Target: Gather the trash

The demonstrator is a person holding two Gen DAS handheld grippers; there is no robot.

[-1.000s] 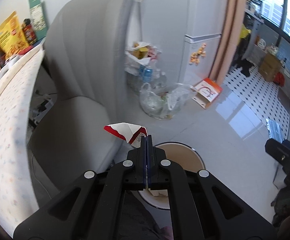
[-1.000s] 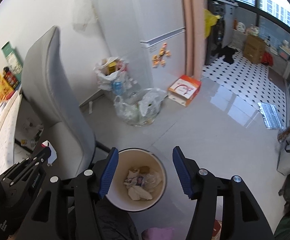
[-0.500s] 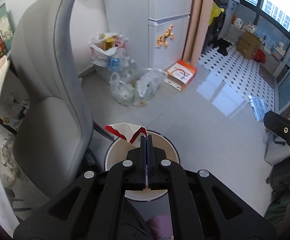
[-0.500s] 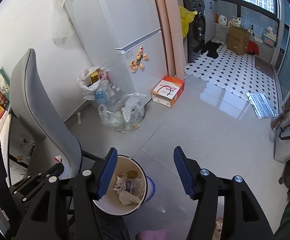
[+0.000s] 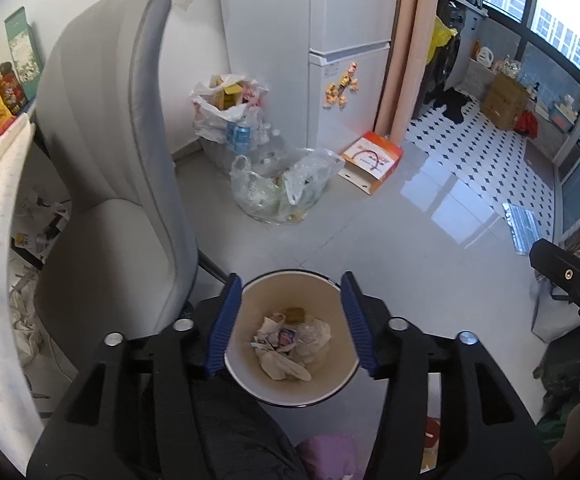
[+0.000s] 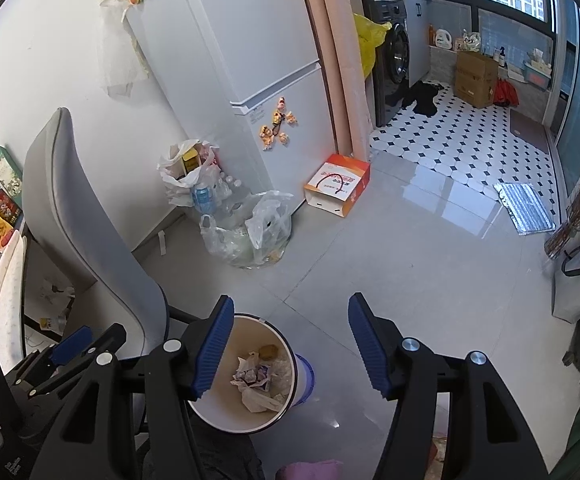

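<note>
Left tongs [image 5: 291,320]: jaws wide apart, nothing between them, hanging directly over the bin [image 5: 250,308] at lower centre of the left view. Right tongs [image 6: 290,344]: also spread apart and empty, over the floor [image 6: 409,280] just right of the bin [image 6: 218,412]. Trash [image 5: 286,340] sits in the bottom of the bin: crumpled paper, wrappers, clear plastic, a brown lump. Grey chair [image 5: 110,140] touches or nearly touches the bin's left side, fills the left of the frame. Further out, upper centre: plastic bags [image 5: 282,192] of bottles on the floor against the white fridge [image 5: 329,40], orange box [image 5: 371,160] beside them.
</note>
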